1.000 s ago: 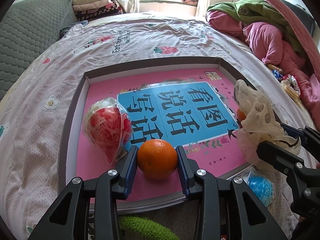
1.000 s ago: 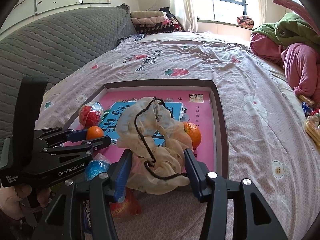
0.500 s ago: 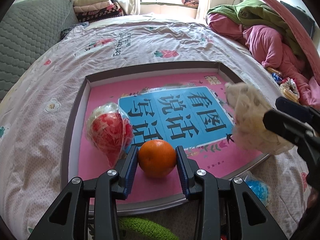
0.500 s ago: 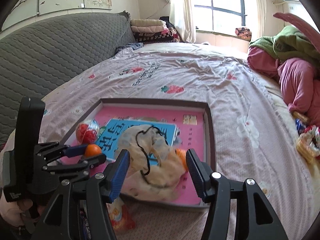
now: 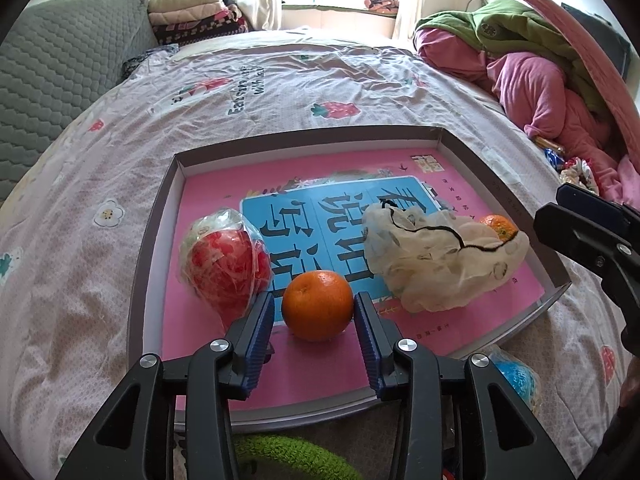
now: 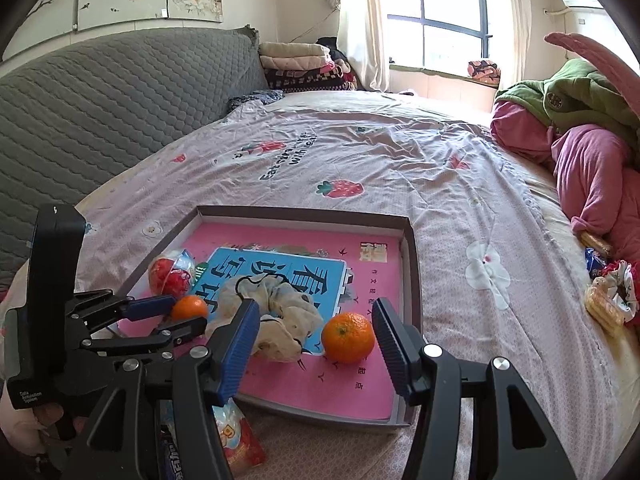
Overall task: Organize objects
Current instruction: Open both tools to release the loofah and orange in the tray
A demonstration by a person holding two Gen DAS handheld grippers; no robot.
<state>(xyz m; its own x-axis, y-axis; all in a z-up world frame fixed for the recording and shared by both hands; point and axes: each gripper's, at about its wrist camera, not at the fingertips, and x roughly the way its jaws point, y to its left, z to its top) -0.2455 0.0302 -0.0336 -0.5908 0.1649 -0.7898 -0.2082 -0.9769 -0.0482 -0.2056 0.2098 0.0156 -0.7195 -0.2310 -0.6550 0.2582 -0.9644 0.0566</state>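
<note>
Orange (image 5: 318, 305) sat between the left gripper (image 5: 314, 308) fingers, inside the tray (image 5: 154, 240) at its near edge; right pad touching, left pad a hair off, so grip unclear. Right gripper (image 6: 314, 332) was nearer the cloth pouch (image 6: 276, 320), fingers wide apart and empty, pouch lying low-left of them in the tray beside a second orange (image 6: 348, 337).

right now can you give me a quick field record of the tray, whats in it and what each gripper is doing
tray: shallow box on the bed, pink book inside
contents: two oranges, red wrapped ball, cream cloth bag
left gripper: around near orange, small gap at one pad, orange resting on the book
right gripper: open, empty, above the tray's near edge
far orange: beside the bag
</note>
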